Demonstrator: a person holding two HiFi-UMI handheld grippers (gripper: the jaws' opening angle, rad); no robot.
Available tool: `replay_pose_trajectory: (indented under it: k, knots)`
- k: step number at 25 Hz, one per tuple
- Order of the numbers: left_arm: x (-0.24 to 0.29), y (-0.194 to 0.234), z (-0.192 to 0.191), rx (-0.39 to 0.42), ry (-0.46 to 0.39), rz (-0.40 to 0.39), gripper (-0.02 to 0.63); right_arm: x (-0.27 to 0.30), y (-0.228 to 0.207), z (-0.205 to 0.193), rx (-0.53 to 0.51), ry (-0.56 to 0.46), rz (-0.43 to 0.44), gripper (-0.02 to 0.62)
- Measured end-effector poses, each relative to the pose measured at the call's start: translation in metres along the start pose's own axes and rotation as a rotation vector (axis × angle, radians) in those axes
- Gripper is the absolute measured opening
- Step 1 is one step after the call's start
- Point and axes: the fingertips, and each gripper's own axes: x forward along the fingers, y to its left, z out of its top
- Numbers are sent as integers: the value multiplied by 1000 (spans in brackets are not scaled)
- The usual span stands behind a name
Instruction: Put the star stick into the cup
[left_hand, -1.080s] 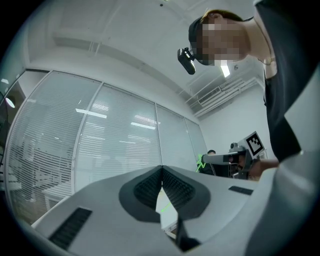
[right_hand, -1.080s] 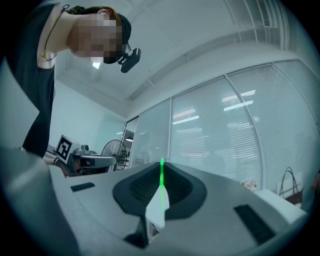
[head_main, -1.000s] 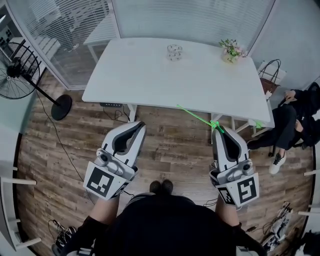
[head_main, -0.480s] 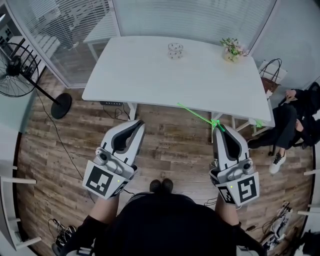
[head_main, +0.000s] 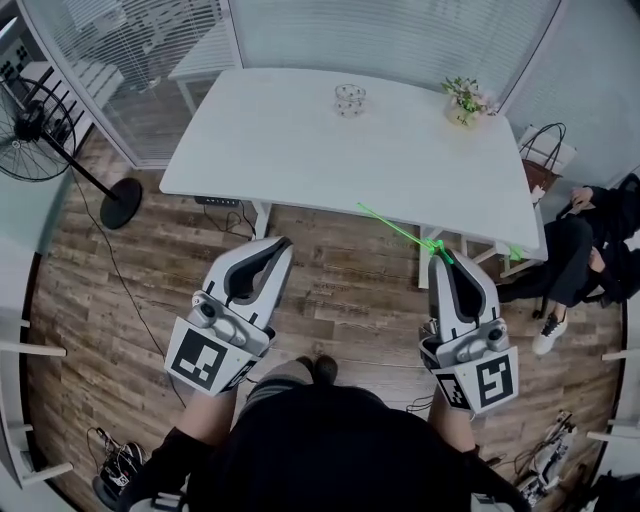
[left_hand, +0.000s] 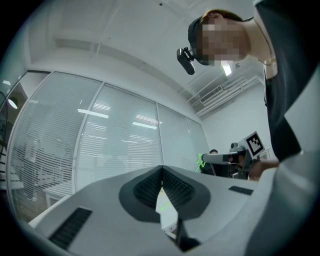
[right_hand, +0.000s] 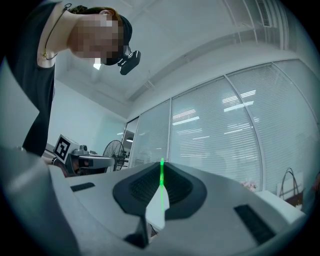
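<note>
A thin green star stick (head_main: 398, 228) slants up and left from the tip of my right gripper (head_main: 438, 253), which is shut on its lower end. In the right gripper view the stick (right_hand: 161, 186) runs straight up between the closed jaws. The clear glass cup (head_main: 349, 99) stands far off, near the back edge of the white table (head_main: 300, 150). My left gripper (head_main: 277, 246) hangs over the wooden floor, short of the table, its jaws meeting with nothing between them. In the left gripper view, the right gripper (left_hand: 234, 159) shows with the green star (left_hand: 200, 161) at its tip.
A small pot of flowers (head_main: 463, 102) sits at the table's back right. A standing fan (head_main: 40, 125) is at the left. At the right a seated person (head_main: 590, 240) and a bag (head_main: 546, 150) are close to the table's end. Glass walls with blinds lie behind.
Both grippers keep their places and grips. The head view has shifted slightly, and the person's feet below are now mostly hidden.
</note>
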Motion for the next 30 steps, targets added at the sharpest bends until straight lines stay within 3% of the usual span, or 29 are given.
replay_pose_trajectory:
  k: [13, 30]
  knots:
    - [16, 16, -13, 35, 10, 31, 14, 21, -15, -14, -5, -7, 15, 21]
    - [102, 126, -48, 8, 0, 8, 14, 141, -71, -54, -12, 1, -23, 21]
